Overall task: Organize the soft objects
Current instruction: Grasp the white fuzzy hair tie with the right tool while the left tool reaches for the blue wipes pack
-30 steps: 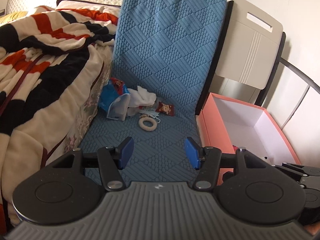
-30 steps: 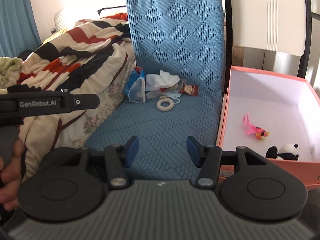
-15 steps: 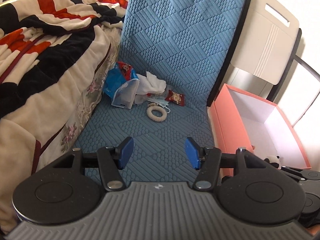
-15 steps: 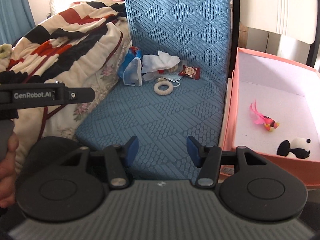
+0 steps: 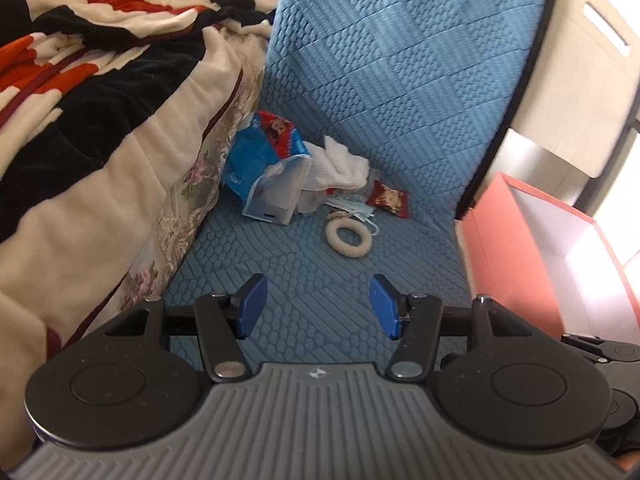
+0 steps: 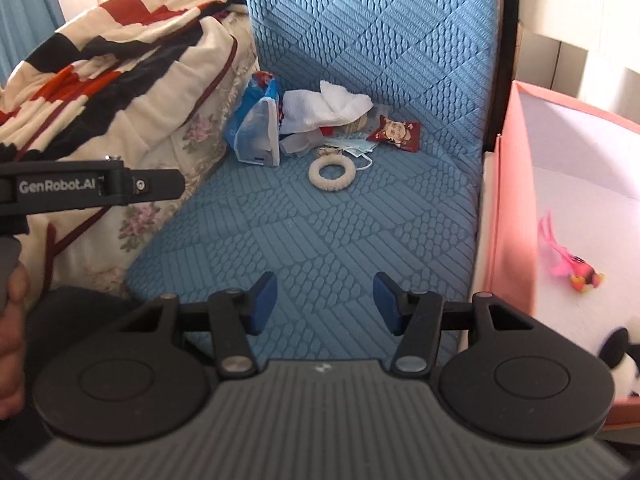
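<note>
Left wrist view, left gripper [image 5: 318, 306] released above blue mat [image 5: 320, 256], right gripper [image 6: 324, 302] likewise released, level, white ring [image 6: 331, 174] ahead.

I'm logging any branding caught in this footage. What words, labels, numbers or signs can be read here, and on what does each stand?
"GenRobot.AI": white letters on the black bar of the left gripper, seen from the right wrist view.
Red snack packet: a printed cartoon face, its lettering too small to read.
Blue tissue pack: printed pictures and marks, too blurred to read.
Small emblem on each gripper's grey body, not legible as text.
</note>
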Tool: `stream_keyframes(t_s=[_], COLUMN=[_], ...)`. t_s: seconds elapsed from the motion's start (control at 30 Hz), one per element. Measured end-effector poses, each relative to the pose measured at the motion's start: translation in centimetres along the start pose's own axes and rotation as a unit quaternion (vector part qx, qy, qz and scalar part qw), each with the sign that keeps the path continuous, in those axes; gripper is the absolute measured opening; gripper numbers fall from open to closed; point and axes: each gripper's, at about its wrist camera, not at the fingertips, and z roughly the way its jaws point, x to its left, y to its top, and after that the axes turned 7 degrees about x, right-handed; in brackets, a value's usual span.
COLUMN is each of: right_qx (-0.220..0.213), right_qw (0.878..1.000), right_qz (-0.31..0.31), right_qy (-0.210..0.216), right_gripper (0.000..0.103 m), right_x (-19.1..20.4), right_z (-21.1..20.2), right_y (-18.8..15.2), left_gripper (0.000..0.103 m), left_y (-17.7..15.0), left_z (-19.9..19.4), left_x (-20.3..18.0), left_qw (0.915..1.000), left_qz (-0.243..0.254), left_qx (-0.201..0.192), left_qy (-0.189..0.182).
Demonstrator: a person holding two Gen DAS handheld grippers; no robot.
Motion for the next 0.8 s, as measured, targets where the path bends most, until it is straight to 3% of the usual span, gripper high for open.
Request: stream_keyframes(t_s=[0.4, 0.8], right_qx=[0.008, 0.013], right_qw=[1.0, 1.0], right_qz=[0.0, -0.024], right_qy=[0.005, -0.002], right_gripper=[0.056, 0.056], right_x=[-0.8, -0.8], right_z=[6.6, 12.2], right_y=[4.6, 7.5], left_gripper=[0.066, 0.075], left_y=[6.0, 9.0], left_z=[7.7, 13.3], left_x=[1.7, 2.9], left_qw=[0.9999, 0.9997], left_qz=[0.01, 0.026], left_qx=[-0.007, -0.003], left_qy=[-0.003, 0.002])
